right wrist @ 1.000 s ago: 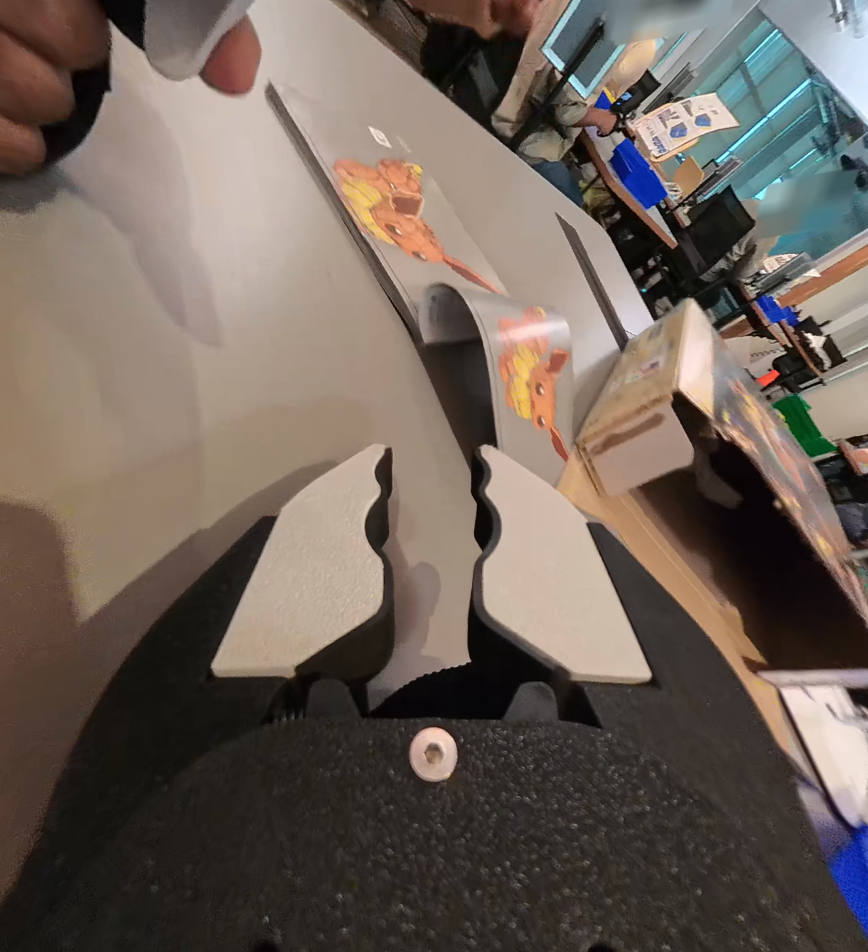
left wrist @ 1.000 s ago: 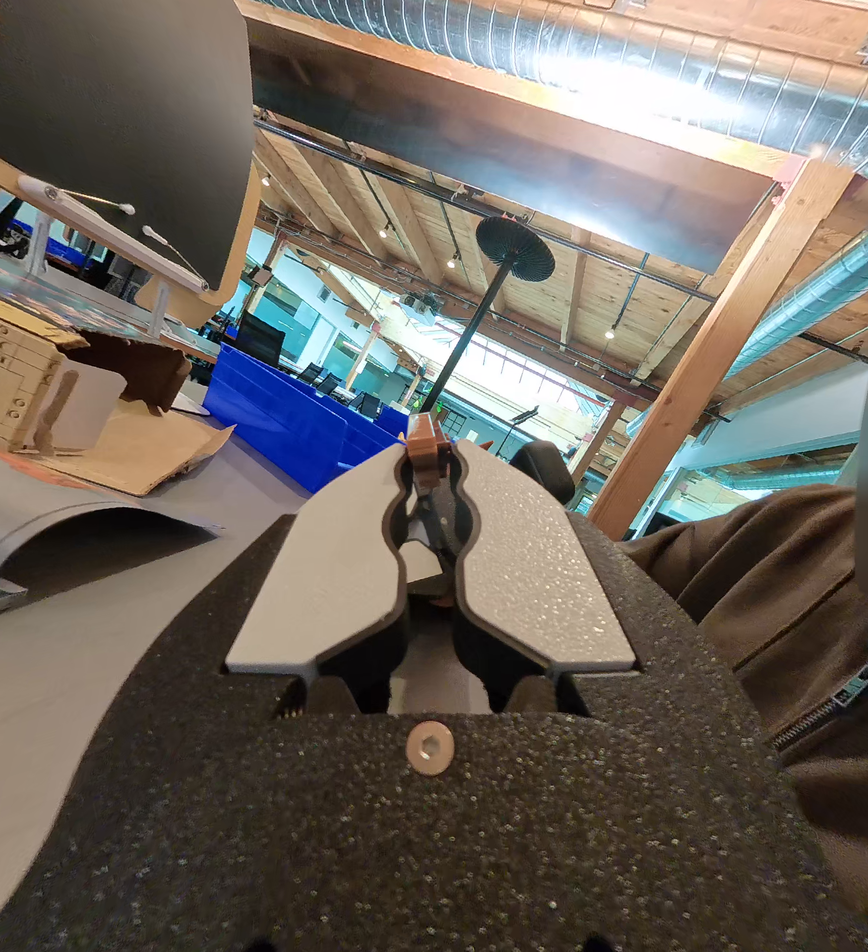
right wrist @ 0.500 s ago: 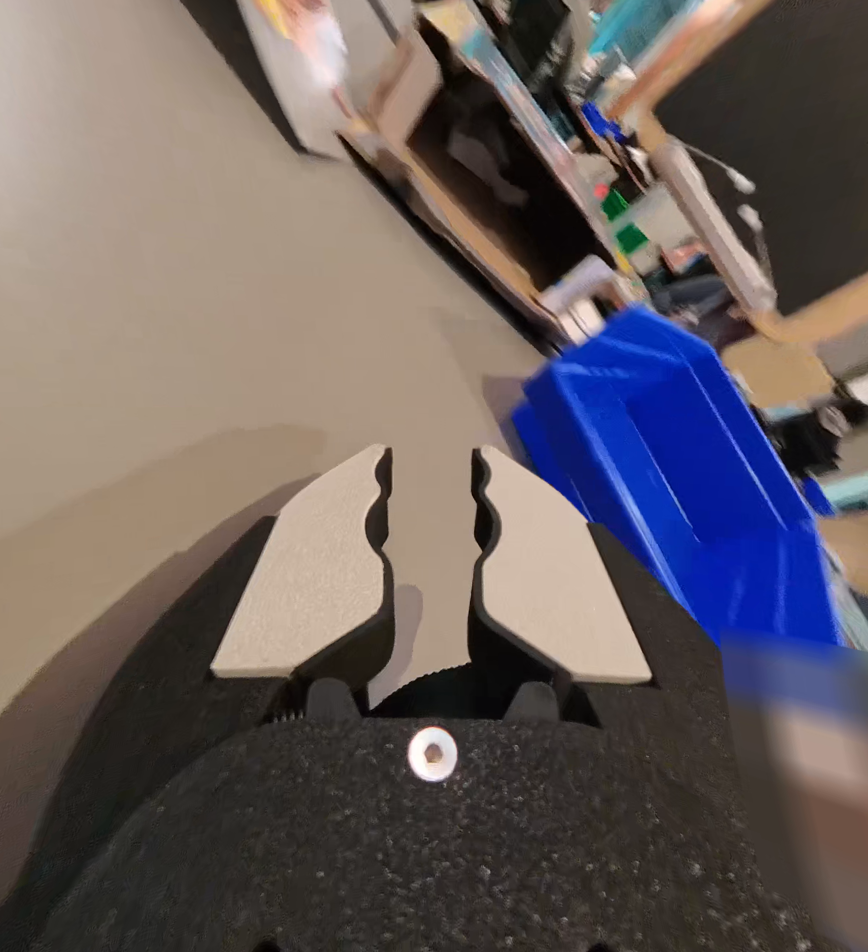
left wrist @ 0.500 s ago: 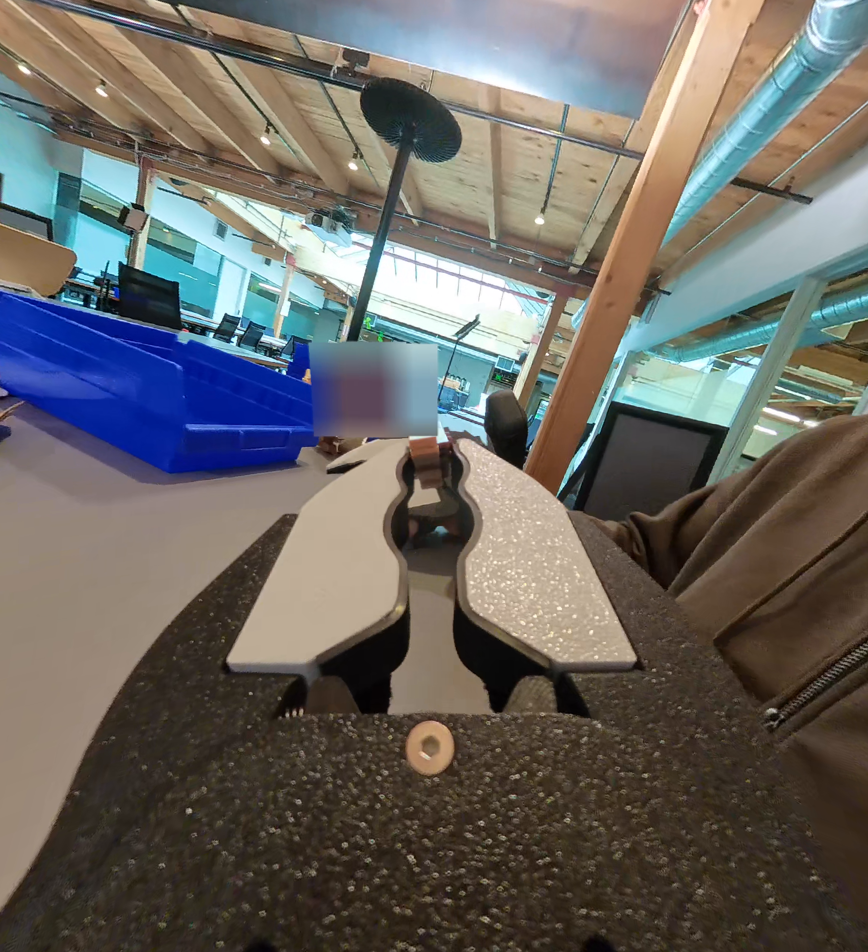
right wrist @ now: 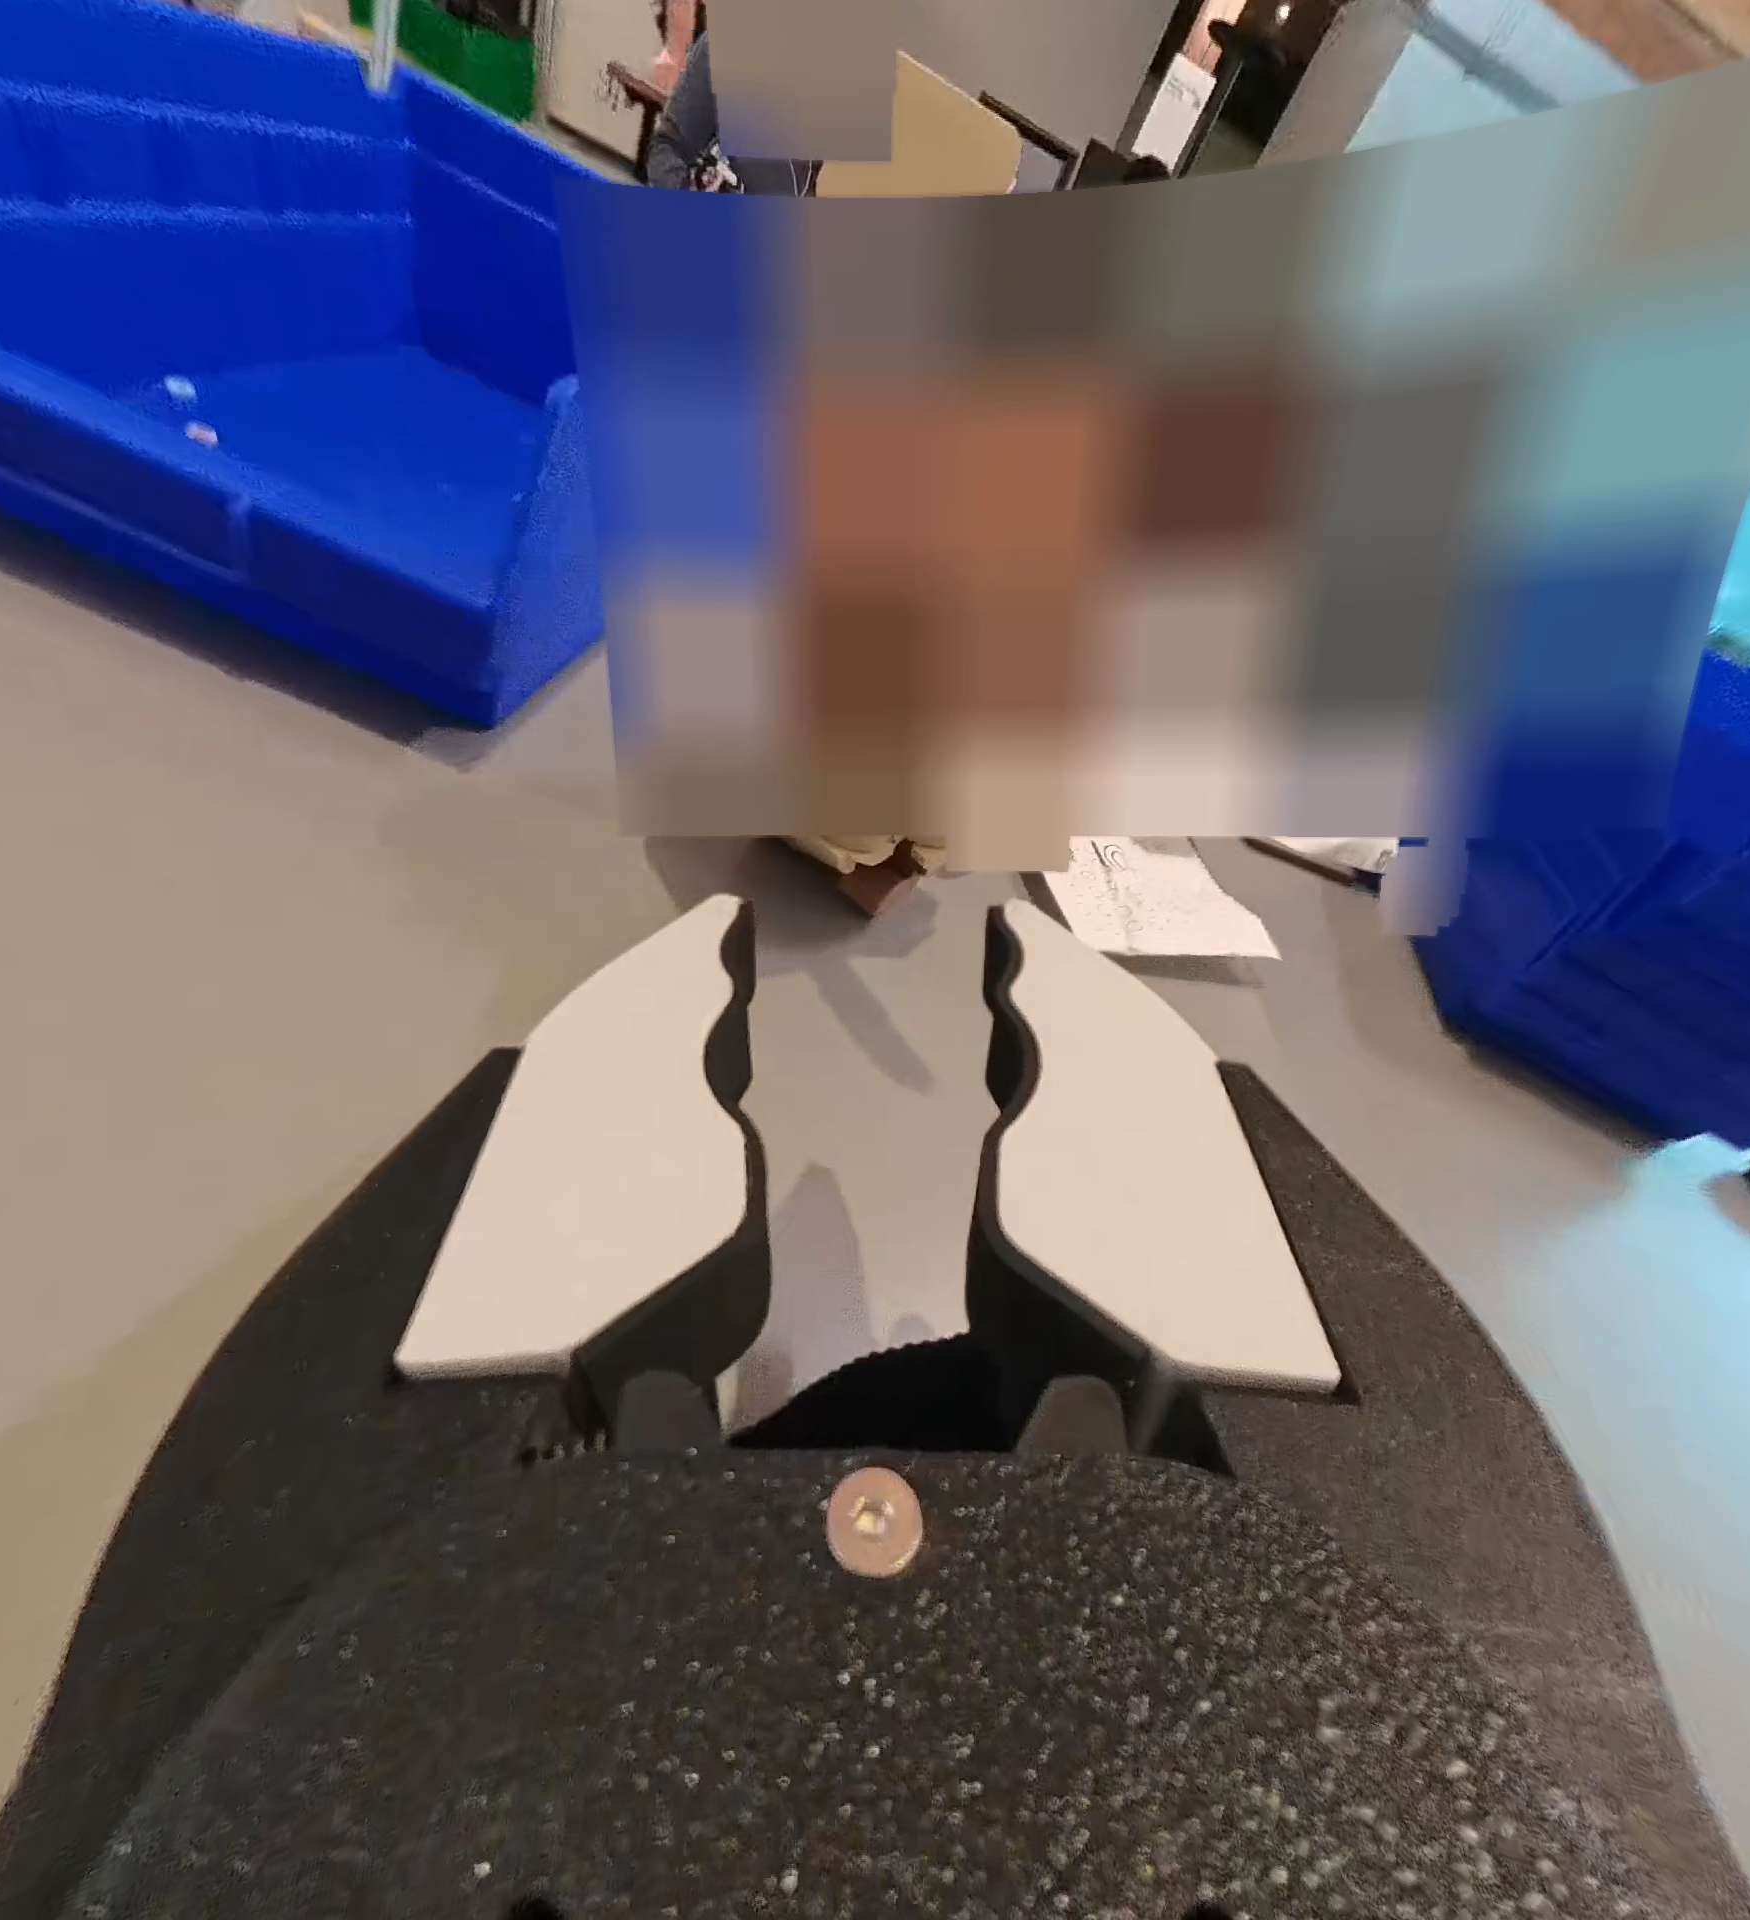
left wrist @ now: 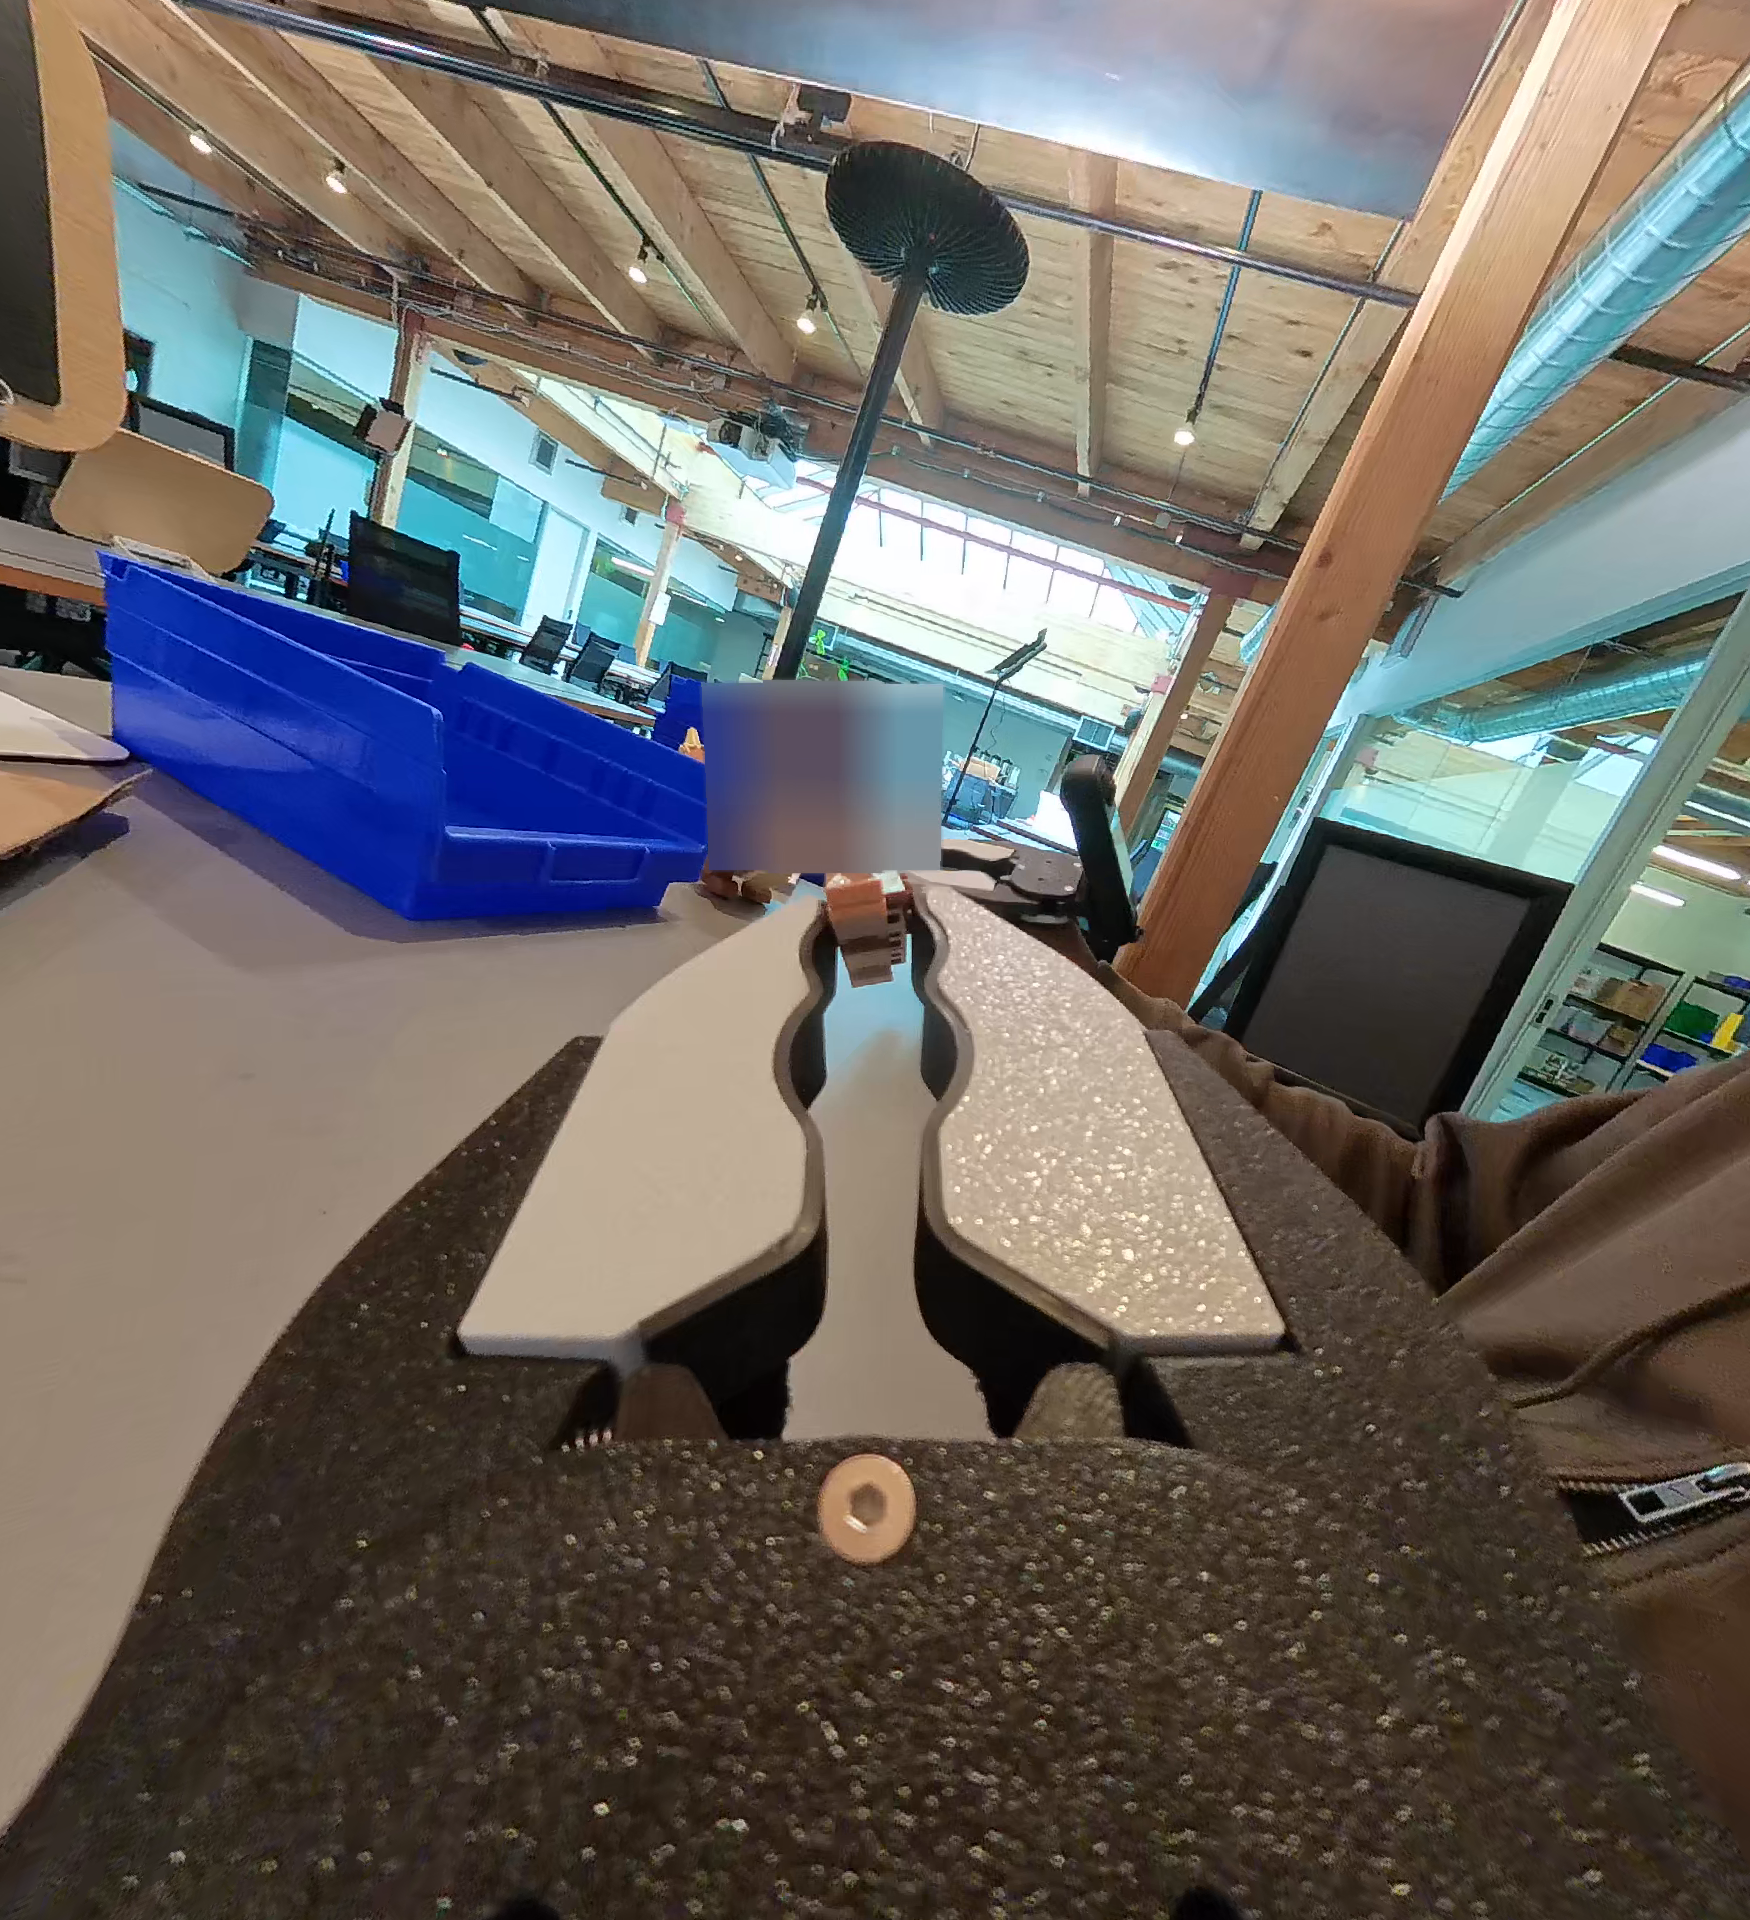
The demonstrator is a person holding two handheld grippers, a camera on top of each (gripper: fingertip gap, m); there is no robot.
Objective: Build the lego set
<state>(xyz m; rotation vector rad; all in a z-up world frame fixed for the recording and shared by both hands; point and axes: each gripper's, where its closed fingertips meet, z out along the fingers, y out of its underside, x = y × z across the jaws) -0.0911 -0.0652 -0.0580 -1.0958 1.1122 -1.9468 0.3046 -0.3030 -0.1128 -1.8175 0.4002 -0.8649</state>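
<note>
- I am gripping a small brown brick assembly [left wrist: 866, 920] in my left gripper [left wrist: 866, 914], at the centre of the left wrist frame; both pads are pressing its sides right at the fingertips, so the hold is shallow.
- My right gripper [right wrist: 866, 920] is standing spread apart with nothing between its fingers, only the grey table [right wrist: 175, 935] showing through the gap.
- Just above the right fingertips, at mid-frame, a dark brown piece [right wrist: 881, 888] with something cream on it is lying on the table; most of it is hidden behind a blurred patch, so I cannot tell its full shape.
- A white printed sheet [right wrist: 1151, 914] is lying right of that piece, and a blue bin [right wrist: 227, 436] is filling the upper left.
- Judging from this, I am keeping the left squeeze steady and level so the assembly does not pivot out.
- I am thinking the right fingers need to straddle the brown piece squarely, clear of the sheet, before any squeeze.
</note>
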